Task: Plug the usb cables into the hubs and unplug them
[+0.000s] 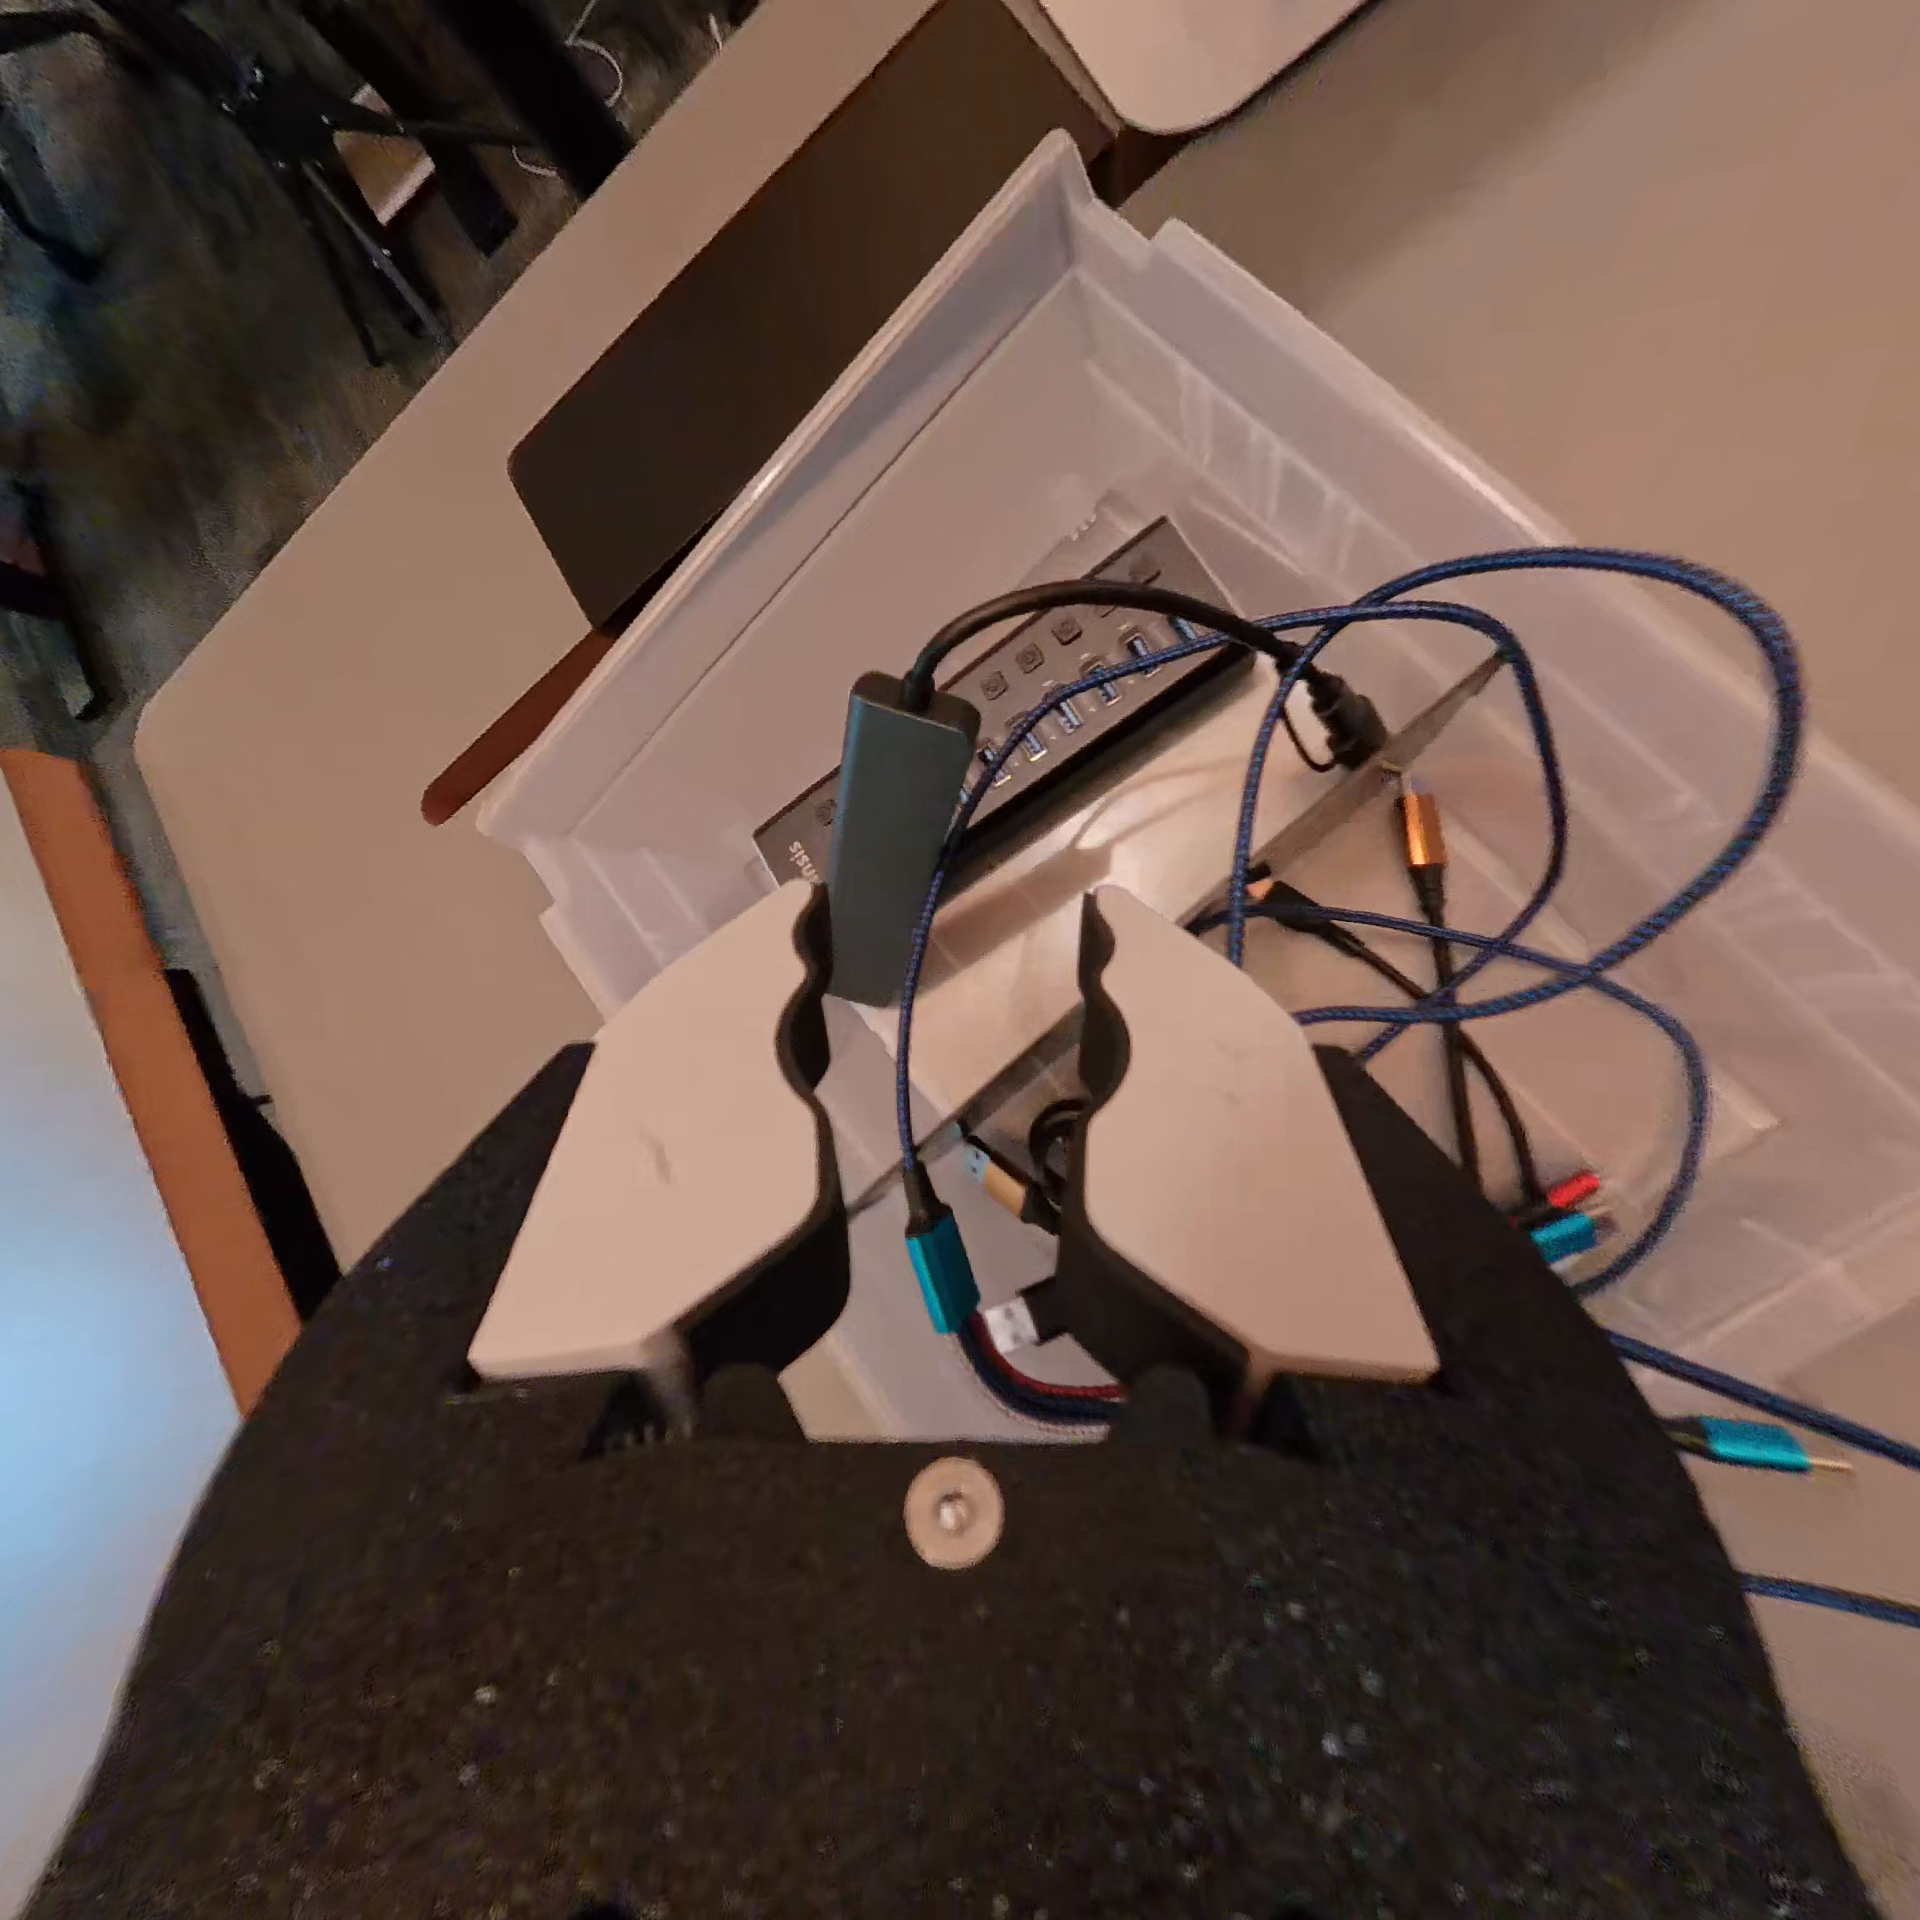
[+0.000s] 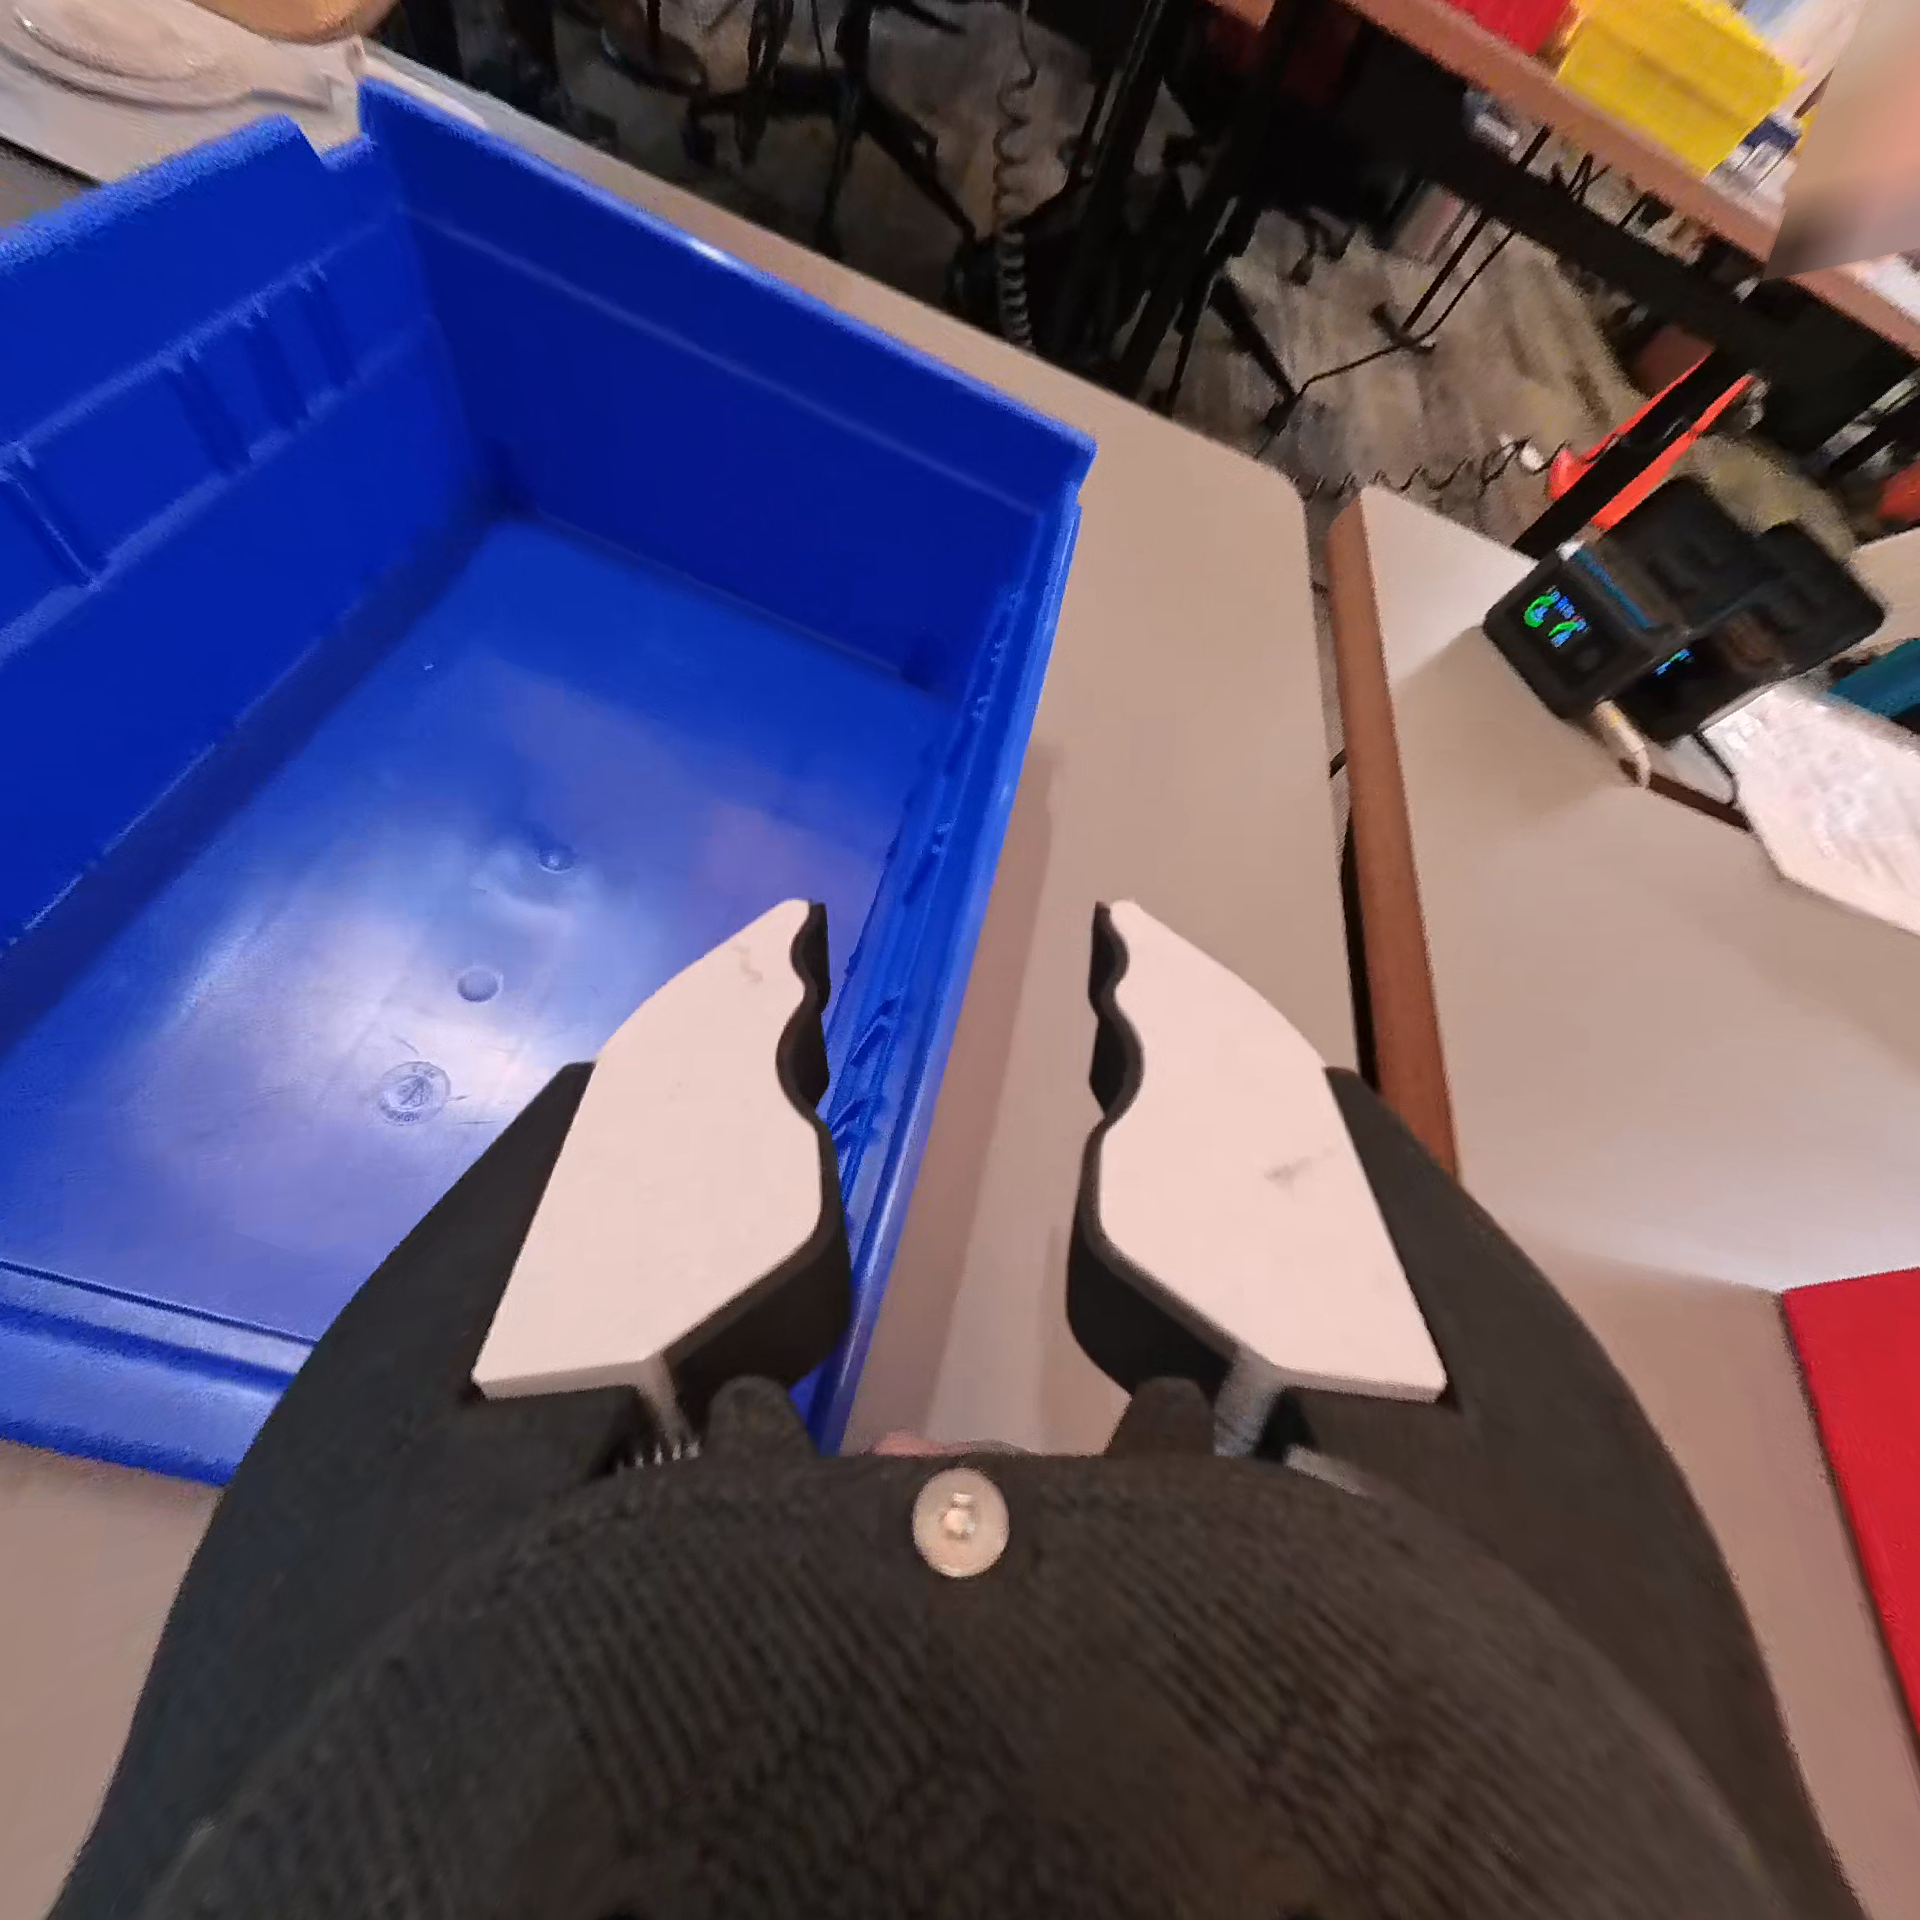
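The left gripper (image 1: 945,914) is spread wide and grasps nothing, poised over the near rim of a clear plastic bin (image 1: 1039,343); a slim grey hub (image 1: 899,842) stands tilted just beside its left finger, whether touching it I cannot tell, its short black lead (image 1: 1101,597) arching over to a black plug; behind the grey hub a long black hub (image 1: 1039,717) with a row of blue ports lies on the bin floor; blue braided cables (image 1: 1621,644) loop loosely across the bin, one teal connector (image 1: 940,1273) hanging between the fingers, an orange connector (image 1: 1421,831) farther right, another teal connector (image 1: 1751,1444) lying outside on the table (image 1: 343,935); the right gripper (image 2: 956,925) is likewise released and empty, above the right wall of a blue bin (image 2: 727,343) with the grey tabletop (image 2: 1164,644) beside it; a small black device (image 2: 1621,623) with lit screens sits well apart on the next table.
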The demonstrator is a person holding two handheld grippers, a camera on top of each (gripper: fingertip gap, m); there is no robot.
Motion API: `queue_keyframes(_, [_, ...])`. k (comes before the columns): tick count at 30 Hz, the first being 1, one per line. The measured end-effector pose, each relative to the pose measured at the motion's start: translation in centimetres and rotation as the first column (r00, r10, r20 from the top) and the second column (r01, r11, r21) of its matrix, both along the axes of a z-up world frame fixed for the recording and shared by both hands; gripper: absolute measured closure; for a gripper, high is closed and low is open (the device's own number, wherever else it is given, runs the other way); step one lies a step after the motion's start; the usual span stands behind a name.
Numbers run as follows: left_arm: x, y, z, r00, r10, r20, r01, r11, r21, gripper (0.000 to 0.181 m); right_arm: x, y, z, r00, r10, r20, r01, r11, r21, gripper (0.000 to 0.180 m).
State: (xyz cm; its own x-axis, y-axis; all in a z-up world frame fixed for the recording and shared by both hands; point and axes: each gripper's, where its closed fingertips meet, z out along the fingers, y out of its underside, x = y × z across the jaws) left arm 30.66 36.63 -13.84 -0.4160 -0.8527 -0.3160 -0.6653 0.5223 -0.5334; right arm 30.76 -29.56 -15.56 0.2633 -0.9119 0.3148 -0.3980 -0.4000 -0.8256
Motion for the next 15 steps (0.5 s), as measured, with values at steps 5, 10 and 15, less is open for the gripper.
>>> queue_keyframes(5, [2.5,0.9,-1.3,0.998,-0.034,-0.044,0.039,0.992,0.124,0.136,-0.7,2.0,2.2,0.997,0.065,0.047,-0.062,0.996,-0.069,0.129])
queue_keyframes(10, [4.1,1.4,-3.9,0.993,-0.028,-0.118,0.046,0.988,0.148,0.135,-1.2,6.0,4.3,0.978,0.173,0.114,-0.165,0.984,-0.071,0.130])
queue_keyframes(15, [5.2,1.4,-4.6,1.000,-0.005,-0.029,0.009,0.993,0.120,0.149,-2.0,10.0,5.0,0.953,0.277,0.126,-0.265,0.959,-0.104,0.129])
